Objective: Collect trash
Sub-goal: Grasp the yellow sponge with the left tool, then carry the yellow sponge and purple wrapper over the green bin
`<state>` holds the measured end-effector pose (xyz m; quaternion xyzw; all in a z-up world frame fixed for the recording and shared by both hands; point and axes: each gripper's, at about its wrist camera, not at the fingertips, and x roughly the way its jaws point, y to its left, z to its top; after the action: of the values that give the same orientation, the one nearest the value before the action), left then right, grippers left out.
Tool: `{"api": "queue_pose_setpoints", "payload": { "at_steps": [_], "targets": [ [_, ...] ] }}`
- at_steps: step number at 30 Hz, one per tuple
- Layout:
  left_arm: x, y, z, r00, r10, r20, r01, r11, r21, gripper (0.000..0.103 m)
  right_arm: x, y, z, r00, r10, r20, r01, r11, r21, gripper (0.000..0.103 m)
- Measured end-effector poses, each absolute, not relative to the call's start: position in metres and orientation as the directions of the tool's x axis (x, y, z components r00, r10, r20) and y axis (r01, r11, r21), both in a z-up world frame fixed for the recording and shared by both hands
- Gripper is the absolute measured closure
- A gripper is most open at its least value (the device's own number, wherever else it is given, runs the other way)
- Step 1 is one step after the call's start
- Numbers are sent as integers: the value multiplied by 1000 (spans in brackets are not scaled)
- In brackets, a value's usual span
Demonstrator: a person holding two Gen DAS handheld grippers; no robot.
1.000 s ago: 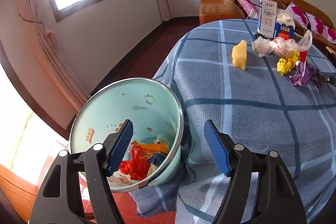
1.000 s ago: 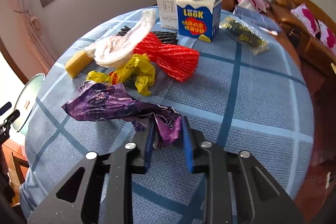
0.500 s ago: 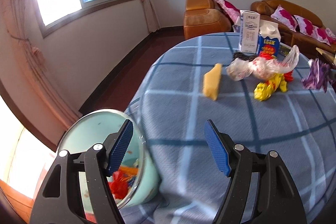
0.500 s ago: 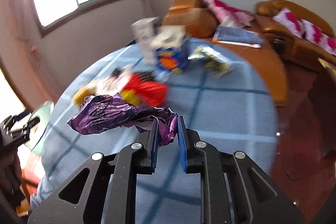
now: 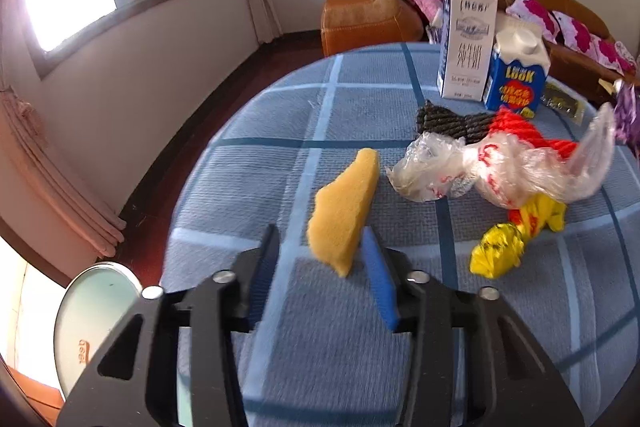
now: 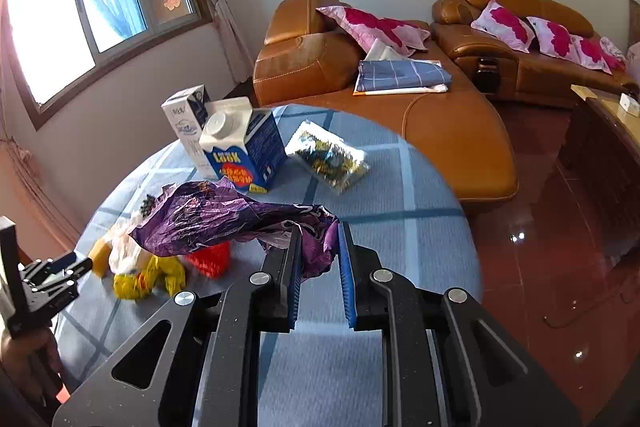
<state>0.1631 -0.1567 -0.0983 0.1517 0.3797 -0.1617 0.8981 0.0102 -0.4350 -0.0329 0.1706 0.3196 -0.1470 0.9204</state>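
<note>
My left gripper is open with its fingers on either side of the near end of a yellow sponge lying on the blue checked tablecloth. Beyond the sponge lie a crumpled clear plastic bag, a yellow wrapper, a red net and a black net. My right gripper is shut on a crumpled purple wrapper and holds it above the table. The mint trash bucket stands below the table's left edge.
A white milk carton and a blue carton stand at the table's far side. A clear snack packet lies near them. Orange sofas with pink pillows stand behind the table. The red floor is to the right.
My left gripper has moved from over the bucket onto the table and narrowed around the sponge. My right gripper has lifted the purple wrapper higher off the table.
</note>
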Motion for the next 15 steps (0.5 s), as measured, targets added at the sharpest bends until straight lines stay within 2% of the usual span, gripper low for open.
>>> {"api": "queue_pose_setpoints", "payload": {
  "at_steps": [1,3,15],
  "targets": [
    [168,-158,-102,638,-183,-748,413,901,133,85,13,-438,-32,754,-163,-636,381,898,221,85],
    [168,-158,-102,630,-195,-752,430,893,129,89,19,-441,-28,759,-167,-629,382,897,223,85],
    [129,-101,-59,680,-202,-705,428,890,158,91,70,-393,8,802,-113,-587,263,949,176,85]
  ]
}}
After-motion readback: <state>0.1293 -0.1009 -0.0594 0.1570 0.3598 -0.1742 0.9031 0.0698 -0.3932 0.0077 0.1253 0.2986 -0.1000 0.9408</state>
